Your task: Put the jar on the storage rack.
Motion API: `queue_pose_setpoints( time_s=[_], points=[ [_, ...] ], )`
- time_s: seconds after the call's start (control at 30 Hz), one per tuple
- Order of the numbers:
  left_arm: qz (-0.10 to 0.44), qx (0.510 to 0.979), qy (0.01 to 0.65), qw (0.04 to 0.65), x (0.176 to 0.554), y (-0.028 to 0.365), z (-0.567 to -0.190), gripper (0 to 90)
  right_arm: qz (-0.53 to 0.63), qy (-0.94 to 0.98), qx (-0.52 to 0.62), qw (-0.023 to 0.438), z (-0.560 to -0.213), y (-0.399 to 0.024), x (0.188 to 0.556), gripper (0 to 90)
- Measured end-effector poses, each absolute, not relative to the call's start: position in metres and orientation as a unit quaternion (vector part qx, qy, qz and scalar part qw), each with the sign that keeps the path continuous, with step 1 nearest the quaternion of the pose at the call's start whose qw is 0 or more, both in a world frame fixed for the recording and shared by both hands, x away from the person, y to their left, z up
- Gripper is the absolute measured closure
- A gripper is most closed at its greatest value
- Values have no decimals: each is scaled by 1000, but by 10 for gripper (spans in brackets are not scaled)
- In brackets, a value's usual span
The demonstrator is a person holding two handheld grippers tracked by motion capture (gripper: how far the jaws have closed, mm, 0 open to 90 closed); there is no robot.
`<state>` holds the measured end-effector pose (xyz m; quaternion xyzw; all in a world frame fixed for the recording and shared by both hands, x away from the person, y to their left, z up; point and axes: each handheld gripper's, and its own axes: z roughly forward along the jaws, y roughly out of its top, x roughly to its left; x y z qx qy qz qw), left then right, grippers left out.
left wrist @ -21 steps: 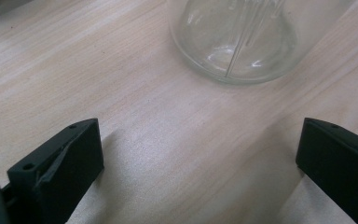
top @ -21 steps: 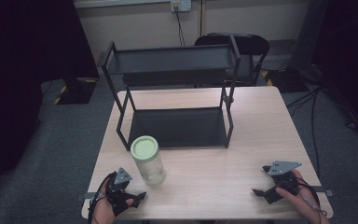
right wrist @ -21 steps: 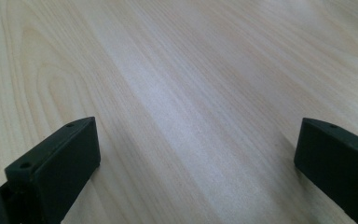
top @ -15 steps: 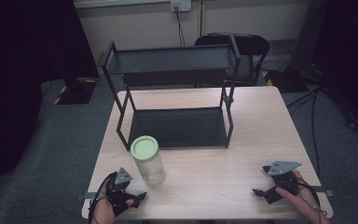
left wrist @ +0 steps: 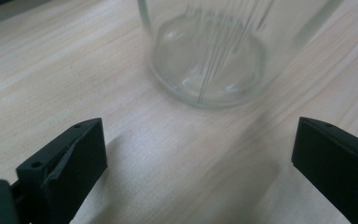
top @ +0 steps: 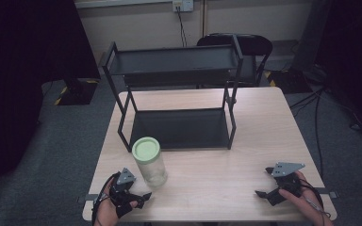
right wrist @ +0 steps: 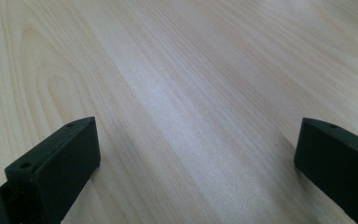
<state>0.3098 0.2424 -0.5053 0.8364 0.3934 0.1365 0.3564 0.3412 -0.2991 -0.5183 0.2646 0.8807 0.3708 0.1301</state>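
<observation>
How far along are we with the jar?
Nothing looks done: the glass jar stands lidded on the table, outside the black shelf rack. In hand: open left tongs face its base, not touching. Right tongs rest open. Grasping remains.

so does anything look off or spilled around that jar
Nothing stands out. The glass jar stands upright on the table with its green lid on, and no spill shows around its base. The black rack sits square behind it. The left claw is open in front of the jar, apart from it.

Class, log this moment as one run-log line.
left gripper: open, facing glass jar, apart | right gripper: open over table | jar: upright, lidded
</observation>
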Motion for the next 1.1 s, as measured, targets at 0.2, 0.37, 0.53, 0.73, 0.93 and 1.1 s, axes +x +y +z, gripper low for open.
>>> queue_pose_setpoints(
  time_s=[0.2,0.37,0.53,0.73,0.93,1.1],
  points=[
    [131,835,390,365,310,241,-497,27,371,881,264,130,-518,-299,341,0],
    [125,836,386,369,311,238,-490,28,371,881,265,130,-518,-299,341,0],
    [122,835,383,376,312,236,-480,30,371,881,265,130,-518,-299,341,0],
    [122,835,378,381,313,235,-471,33,371,881,265,130,-518,-299,341,0],
    [127,832,377,387,314,236,-464,33,371,881,265,130,-518,-299,341,0],
    [130,832,371,392,315,235,-455,33,371,881,264,130,-518,-299,341,0]
  ],
)
